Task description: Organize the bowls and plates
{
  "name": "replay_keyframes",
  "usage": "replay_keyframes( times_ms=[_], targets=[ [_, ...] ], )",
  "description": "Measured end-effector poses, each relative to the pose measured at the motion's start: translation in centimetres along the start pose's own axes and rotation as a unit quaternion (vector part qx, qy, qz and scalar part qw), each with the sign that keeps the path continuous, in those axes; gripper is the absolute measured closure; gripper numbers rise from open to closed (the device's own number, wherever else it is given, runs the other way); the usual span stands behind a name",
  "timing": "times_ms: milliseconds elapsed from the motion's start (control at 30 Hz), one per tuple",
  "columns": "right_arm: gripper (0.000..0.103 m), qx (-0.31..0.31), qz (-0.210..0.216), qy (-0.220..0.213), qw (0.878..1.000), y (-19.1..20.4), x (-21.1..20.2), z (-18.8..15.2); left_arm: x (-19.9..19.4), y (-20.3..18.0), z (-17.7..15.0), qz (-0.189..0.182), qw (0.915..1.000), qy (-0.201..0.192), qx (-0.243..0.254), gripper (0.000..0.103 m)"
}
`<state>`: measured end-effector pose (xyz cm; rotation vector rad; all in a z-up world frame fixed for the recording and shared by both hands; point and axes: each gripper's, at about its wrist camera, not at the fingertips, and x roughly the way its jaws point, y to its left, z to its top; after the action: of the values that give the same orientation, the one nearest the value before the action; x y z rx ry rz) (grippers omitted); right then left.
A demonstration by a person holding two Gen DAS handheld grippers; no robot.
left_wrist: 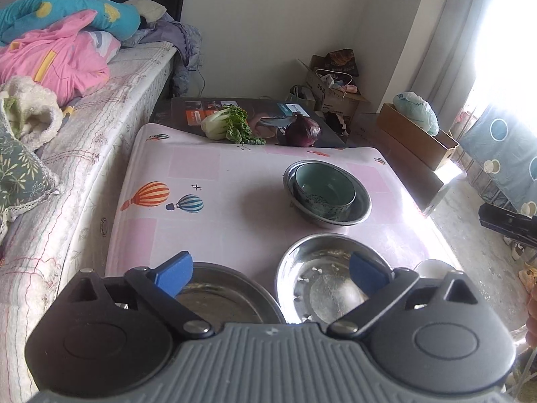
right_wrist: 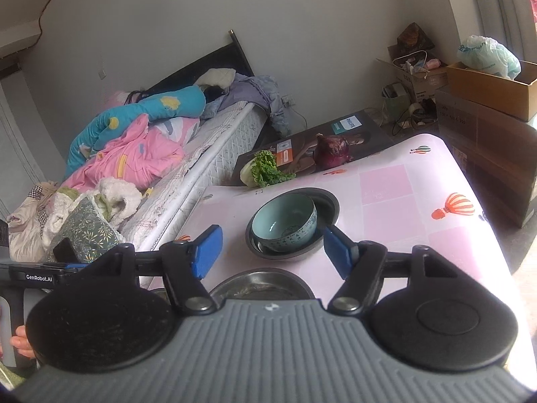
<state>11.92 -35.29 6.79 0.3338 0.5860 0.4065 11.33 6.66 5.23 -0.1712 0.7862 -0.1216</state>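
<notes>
Left gripper (left_wrist: 270, 277) spread wide with nothing between its blue pads, hovering over two steel bowls at the near table edge: a shallow steel bowl (left_wrist: 221, 294) under the left pad, a deeper shiny steel bowl (left_wrist: 322, 278) under the right pad. Right gripper (right_wrist: 270, 252) also parted and empty, poised above the pink balloon-print tablecloth (right_wrist: 402, 201) just short of the teal ceramic bowl (right_wrist: 285, 225), which sits tilted inside a dark metal bowl (right_wrist: 327, 201) mid-table. Beyond the far table edge, bok choy (left_wrist: 225, 124) and a red onion (left_wrist: 302, 129) rest on a printed box (left_wrist: 188, 107); bed (left_wrist: 110, 100) with heaped bedding alongside on the left.
</notes>
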Motion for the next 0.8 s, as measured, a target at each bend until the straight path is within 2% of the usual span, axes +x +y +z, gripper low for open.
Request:
replay_keyframes(
  times_ms=[133,300,367,600,800],
  targets=[
    [0.032,0.015,0.019,0.000,1.000,2.3,-2.0,-3.7,-2.6,2.9,-4.1,0.045,0.9981,-0.012,-0.039,0.003],
    [0.032,0.002,0.040,0.014,0.999,6.4,-2.0,-7.8,-4.3,5.0,-9.0,0.127,0.9907,-0.030,-0.038,0.003],
    [0.032,-0.002,0.054,0.039,0.998,7.8,-0.8,-9.3,-4.1,5.6,-10.3,0.145,0.9883,-0.025,-0.040,0.003],
    [0.032,-0.039,0.062,0.114,0.991,12.5,5.0,-13.1,-1.8,7.2,-12.7,0.163,0.9848,-0.011,-0.058,0.006],
    [0.032,-0.023,0.062,0.149,0.987,14.1,9.2,-14.8,0.5,8.4,-12.7,0.162,0.9852,-0.006,-0.054,0.010]
  ],
)
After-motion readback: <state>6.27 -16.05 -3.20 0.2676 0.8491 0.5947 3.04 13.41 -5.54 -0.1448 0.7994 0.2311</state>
